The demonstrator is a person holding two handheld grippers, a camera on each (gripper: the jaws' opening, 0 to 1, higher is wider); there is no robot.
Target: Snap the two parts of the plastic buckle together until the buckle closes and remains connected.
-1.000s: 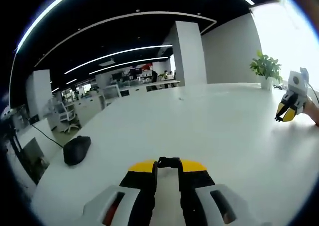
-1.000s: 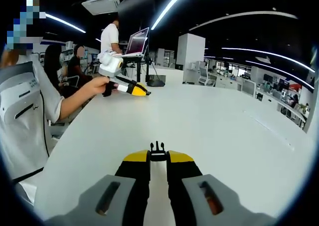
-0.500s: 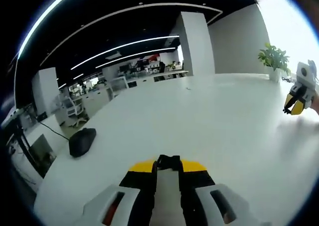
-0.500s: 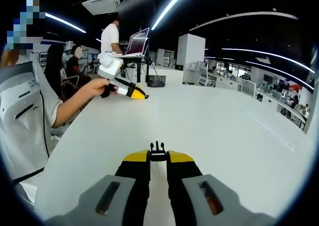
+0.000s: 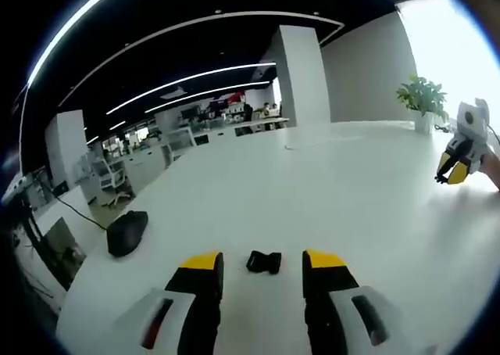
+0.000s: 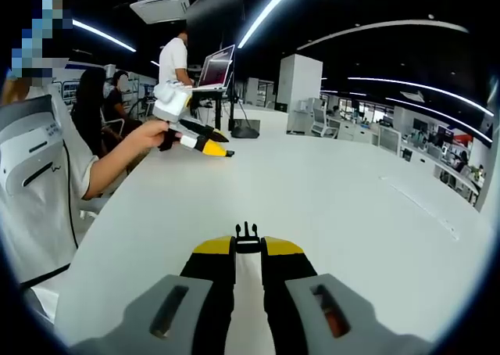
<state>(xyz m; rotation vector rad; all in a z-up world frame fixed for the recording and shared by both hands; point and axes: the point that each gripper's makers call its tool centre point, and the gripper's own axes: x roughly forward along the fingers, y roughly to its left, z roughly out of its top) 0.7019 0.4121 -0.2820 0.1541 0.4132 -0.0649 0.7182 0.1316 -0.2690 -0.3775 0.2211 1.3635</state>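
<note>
The black socket half of the buckle [image 5: 264, 261] lies on the white table [image 5: 328, 191], free between the spread jaws of my left gripper [image 5: 262, 270], which is open. My right gripper [image 6: 248, 248] is shut on the pronged half of the buckle [image 6: 248, 232], whose prongs stick out past the yellow fingertips [image 6: 212, 246]. In the left gripper view the right gripper [image 5: 455, 166] hangs far off at the right edge. In the right gripper view the left gripper [image 6: 205, 144] is held by a hand [image 6: 148, 138] at the upper left, its jaws apart.
A black mouse-like object [image 5: 126, 231] rests near the table's left edge. A potted plant [image 5: 422, 101] stands at the far right. A person [image 6: 172, 58] stands by a laptop [image 6: 217, 66] on a stand beyond the table. My white sleeve [image 6: 39, 175] is at the left.
My left gripper has opened and let go of the socket half, which now lies on the table between its jaws. The right gripper has kept its grip and stayed still.
</note>
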